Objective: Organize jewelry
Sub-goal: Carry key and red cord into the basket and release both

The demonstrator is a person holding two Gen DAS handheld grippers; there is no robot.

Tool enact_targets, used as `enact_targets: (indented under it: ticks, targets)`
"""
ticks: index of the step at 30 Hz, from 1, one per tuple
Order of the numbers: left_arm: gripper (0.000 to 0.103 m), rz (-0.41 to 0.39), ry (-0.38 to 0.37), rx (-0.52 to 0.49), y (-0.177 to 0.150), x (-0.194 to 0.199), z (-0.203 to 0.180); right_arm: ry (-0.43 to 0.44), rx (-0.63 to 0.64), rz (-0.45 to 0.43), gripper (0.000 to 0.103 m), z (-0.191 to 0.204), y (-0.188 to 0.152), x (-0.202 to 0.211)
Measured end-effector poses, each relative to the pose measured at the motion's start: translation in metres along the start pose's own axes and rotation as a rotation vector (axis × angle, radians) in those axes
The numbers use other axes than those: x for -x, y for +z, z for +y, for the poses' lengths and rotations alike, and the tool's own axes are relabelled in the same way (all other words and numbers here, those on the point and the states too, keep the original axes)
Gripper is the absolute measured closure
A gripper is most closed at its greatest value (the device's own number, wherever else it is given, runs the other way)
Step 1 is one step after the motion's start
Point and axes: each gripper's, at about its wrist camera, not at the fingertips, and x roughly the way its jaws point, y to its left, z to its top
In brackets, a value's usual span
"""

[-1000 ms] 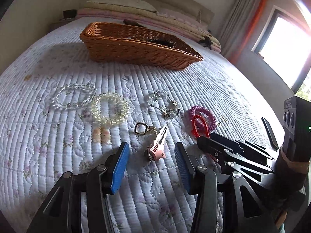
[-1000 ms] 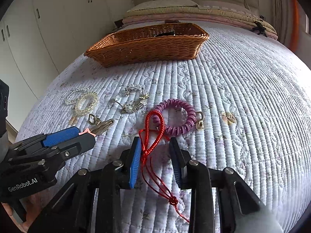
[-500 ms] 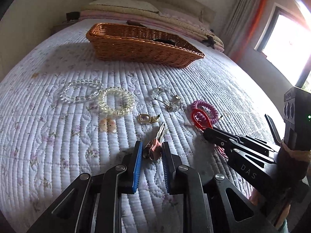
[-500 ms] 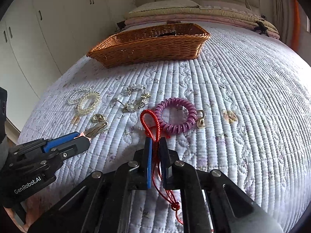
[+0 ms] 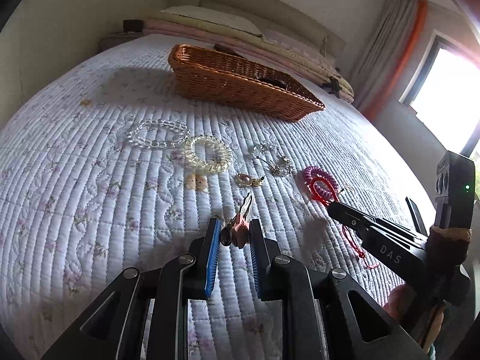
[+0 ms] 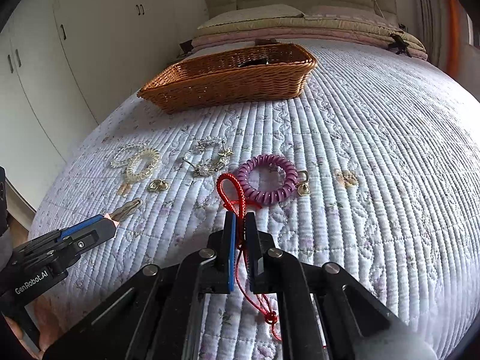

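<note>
Jewelry lies on a quilted bed. My left gripper (image 5: 234, 228) is shut on a pink keychain with keys (image 5: 240, 223), lifted a little off the quilt. My right gripper (image 6: 240, 219) is shut on a red cord (image 6: 232, 193), whose tail hangs below the fingers. A purple coil bracelet (image 6: 268, 178) lies just beyond it. A clear bead bracelet (image 5: 157, 133), a yellowish coil bracelet (image 5: 208, 154), a crystal brooch cluster (image 5: 276, 160) and a gold clasp (image 5: 247, 179) lie further ahead. A wicker basket (image 5: 240, 85) stands at the far side.
Folded blankets and a pillow (image 6: 300, 27) lie behind the basket. White cupboards (image 6: 45, 60) stand on the left, a window (image 5: 444, 90) on the right. The bed's edge drops off at the left in the right wrist view (image 6: 39, 210).
Both grippers closed: the left on the pink keychain, the right on the red cord. Both have since risen slightly with their items.
</note>
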Motion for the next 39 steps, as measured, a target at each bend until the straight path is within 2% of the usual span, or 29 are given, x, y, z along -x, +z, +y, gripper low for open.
enact_targets:
  ticks: [8,12,16,22,25,30,35,39]
  targets:
    - [0.084,-0.062,-0.003,-0.034,0.004,0.011,-0.008,0.018,-0.016,-0.024,0.094,-0.001,0.002,0.008]
    - [0.084,-0.103,0.009,-0.042,0.017,0.022,-0.013,0.010,-0.011,-0.056,0.095,0.002,0.015,0.021]
    - [0.084,-0.154,0.009,-0.091,0.045,0.035,-0.023,0.005,0.010,-0.124,0.095,0.003,0.046,0.036]
    - [0.084,-0.271,0.024,-0.150,0.118,0.042,-0.039,-0.025,0.050,-0.209,0.095,0.006,0.109,0.037]
    - [0.084,-0.292,0.048,-0.168,0.156,0.033,-0.044,-0.048,0.075,-0.226,0.095,0.006,0.147,0.023]
    - [0.084,-0.316,0.046,-0.163,0.215,0.005,-0.041,-0.016,0.052,-0.218,0.095,-0.009,0.205,-0.012]
    - [0.084,-0.291,0.041,-0.111,0.243,-0.042,-0.030,0.016,-0.004,-0.117,0.095,-0.025,0.245,-0.071]
    - [0.084,-0.211,0.005,-0.021,0.254,-0.092,-0.015,-0.006,-0.060,-0.040,0.095,-0.038,0.260,-0.116]
